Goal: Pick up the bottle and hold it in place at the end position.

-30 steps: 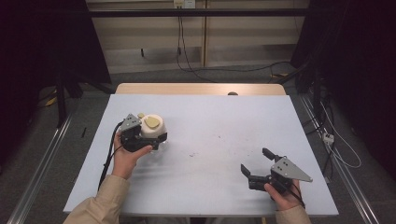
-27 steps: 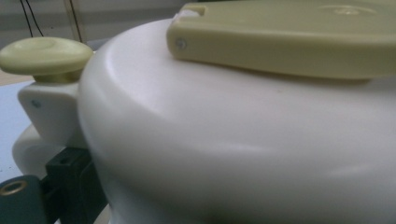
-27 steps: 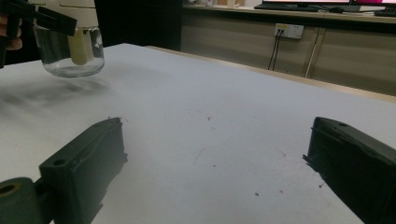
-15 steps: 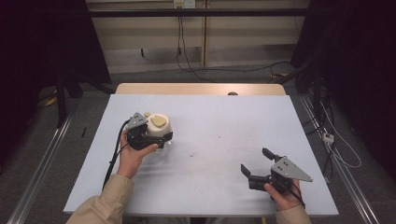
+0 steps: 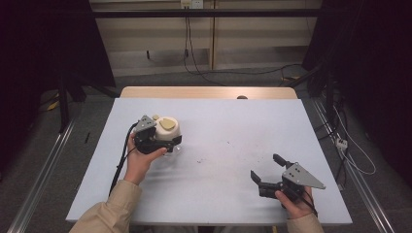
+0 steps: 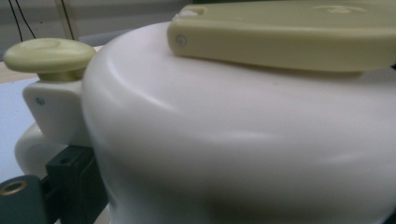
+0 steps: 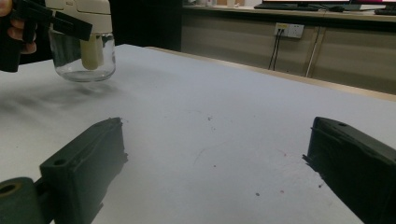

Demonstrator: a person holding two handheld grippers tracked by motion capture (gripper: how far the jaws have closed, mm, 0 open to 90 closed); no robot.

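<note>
**Inspector A:** Starting with the left tool (image 5: 171, 141): it is clamped on a dispenser jar (image 5: 166, 131) at the left half of the table (image 5: 228, 121), roughly midway between its near and far edges. The jaws close on the white cap from either side, just under its top.

**Inspector B:** Confirmed from the left gripper view. The white cap (image 6: 243, 140) sits hard up against the camera, with a pale yellow-green flat lid (image 6: 289, 32) on top and a round knob (image 6: 49, 53) of the same colour on a white bracket at one side. One black jaw shows at the bottom left, touching the cap.

**Inspector A:** Is the jar standing on the table?

**Inspector B:** From the right gripper view, the clear glass base (image 7: 83, 56) appears slightly above the surface, with a shadow beneath it; I cannot tell for certain whether it is touching. It looks upright. A pale tube hangs inside the glass.

**Inspector A:** Right tool (image 5: 265, 171)?

**Inspector B:** Jaws spread wide, gripping nothing. It sits low over the table's near right part, well apart from the jar, pointing toward it. The table has small dark specks near its middle.
</note>
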